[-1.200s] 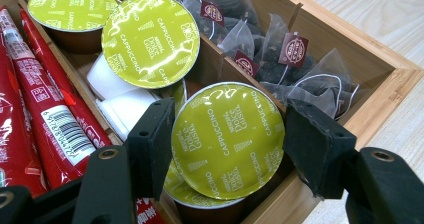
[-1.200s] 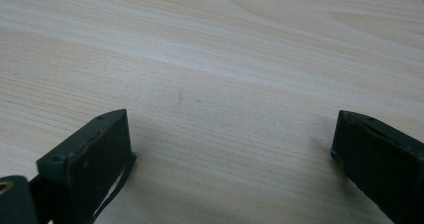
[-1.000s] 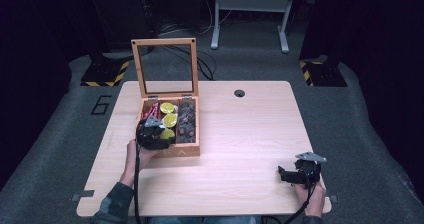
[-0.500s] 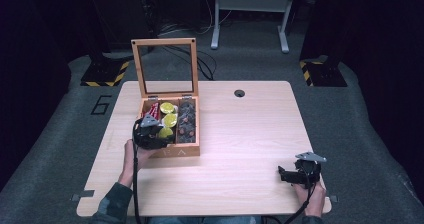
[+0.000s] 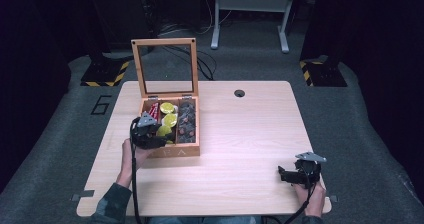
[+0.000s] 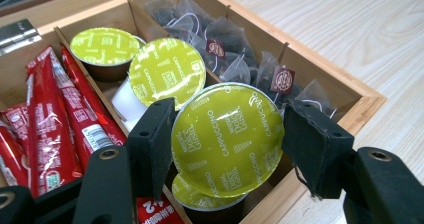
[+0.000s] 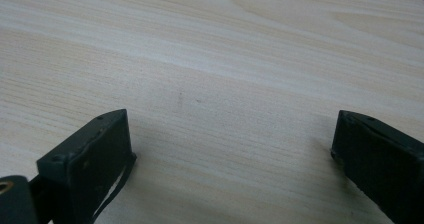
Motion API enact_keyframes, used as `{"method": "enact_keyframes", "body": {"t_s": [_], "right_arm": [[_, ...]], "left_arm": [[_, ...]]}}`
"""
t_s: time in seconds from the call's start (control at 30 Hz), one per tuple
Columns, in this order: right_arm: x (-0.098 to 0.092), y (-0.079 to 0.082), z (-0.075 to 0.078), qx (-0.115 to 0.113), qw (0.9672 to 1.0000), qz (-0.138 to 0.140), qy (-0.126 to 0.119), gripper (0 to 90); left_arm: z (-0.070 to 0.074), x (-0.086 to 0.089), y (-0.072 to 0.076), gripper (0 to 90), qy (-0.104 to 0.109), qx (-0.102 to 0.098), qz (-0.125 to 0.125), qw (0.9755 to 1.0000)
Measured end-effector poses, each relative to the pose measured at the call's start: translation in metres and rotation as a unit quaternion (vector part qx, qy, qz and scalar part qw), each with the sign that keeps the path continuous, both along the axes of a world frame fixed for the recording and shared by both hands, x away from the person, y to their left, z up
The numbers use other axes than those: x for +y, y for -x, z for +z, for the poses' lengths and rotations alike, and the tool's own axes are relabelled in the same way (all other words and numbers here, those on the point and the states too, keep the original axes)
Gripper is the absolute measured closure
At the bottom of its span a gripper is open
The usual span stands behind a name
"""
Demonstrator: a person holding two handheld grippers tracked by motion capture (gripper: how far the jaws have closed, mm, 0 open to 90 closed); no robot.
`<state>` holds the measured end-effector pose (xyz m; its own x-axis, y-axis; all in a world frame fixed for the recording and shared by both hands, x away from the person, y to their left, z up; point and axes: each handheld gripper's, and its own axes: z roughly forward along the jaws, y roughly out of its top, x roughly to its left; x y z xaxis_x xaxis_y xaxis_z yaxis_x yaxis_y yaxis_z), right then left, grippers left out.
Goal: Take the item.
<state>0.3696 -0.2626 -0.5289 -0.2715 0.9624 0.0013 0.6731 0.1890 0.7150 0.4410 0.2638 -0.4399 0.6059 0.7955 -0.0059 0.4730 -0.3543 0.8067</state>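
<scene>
An open wooden box (image 5: 183,151) with a raised glass lid (image 5: 165,66) stands on the left half of the table. It holds red sachets (image 6: 50,119), yellow-green cappuccino capsules (image 6: 167,71) and dark tea bags (image 6: 220,46). My left gripper (image 5: 159,135) hangs over the box's near left part, shut on one cappuccino capsule (image 6: 225,144), its jaws pressing the rim on both sides (image 6: 231,121). Another capsule lies just beneath it. My right gripper (image 5: 282,174) rests near the table's front right corner, open, with bare wood between its jaws (image 7: 227,134).
The light wooden table (image 5: 250,129) has a round cable hole (image 5: 239,93) at the back. A white stand (image 5: 250,4) and yellow-black striped feet (image 5: 102,76) are on the dark floor beyond.
The left gripper with the capsule has shifted only slightly over the box. The right gripper has stayed where it was.
</scene>
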Motion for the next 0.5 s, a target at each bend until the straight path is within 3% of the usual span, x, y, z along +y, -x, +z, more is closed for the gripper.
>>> {"method": "enact_keyframes", "body": {"t_s": [0.5], "right_arm": [[0.0,0.0,0.0,0.0,1.0,0.0,0.0,2.0]], "left_arm": [[0.018,0.0,0.009,38.9,0.002,-0.024,-0.003,0.9997]]}}
